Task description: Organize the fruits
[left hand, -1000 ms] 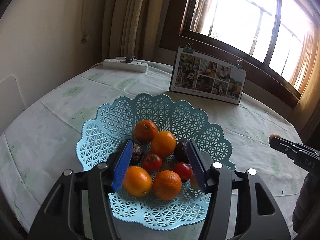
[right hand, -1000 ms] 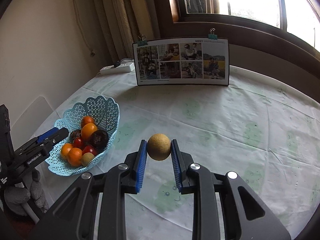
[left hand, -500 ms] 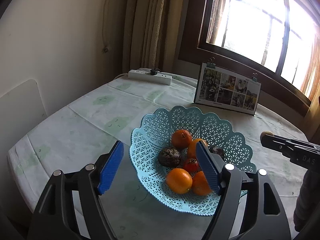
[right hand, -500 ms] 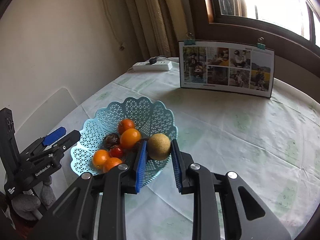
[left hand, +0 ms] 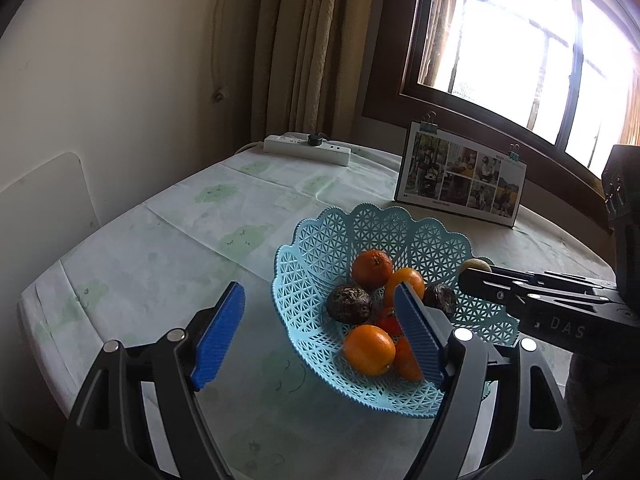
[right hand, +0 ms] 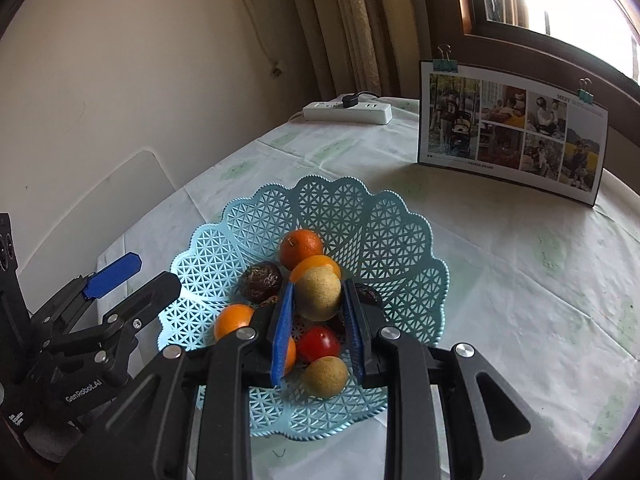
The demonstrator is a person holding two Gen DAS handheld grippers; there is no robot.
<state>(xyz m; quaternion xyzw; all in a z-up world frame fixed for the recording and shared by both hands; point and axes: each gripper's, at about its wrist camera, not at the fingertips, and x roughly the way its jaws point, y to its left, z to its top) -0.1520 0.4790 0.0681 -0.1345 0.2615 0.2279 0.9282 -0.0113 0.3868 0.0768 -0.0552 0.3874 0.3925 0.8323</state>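
The right gripper (right hand: 318,298) hides part of the basket (right hand: 372,216); a dark fruit (right hand: 368,294) peeks from behind its finger.

— Classification of premises?

— A private home, dining or living area. The round counter (right hand: 500,264) carries a pale cloth printed with faint green cloud figures, creased from folding.

— Supporting evidence?

— Heavy beige curtains (left hand: 320,48) hang beside a dark wood-framed window (left hand: 520,40) admitting daylight. A white power strip (right hand: 347,112) with one black plug lies at the counter's far edge near the wall. A photo collage card (right hand: 514,132) of family-type scenes stands upright, held by two binder clips.

— Anything further?

— A light-blue lattice fruit basket (right hand: 360,216) holds oranges and other fruit. Plain cream wall (left hand: 120,60); a white chair back (left hand: 44,196) sits against the counter.
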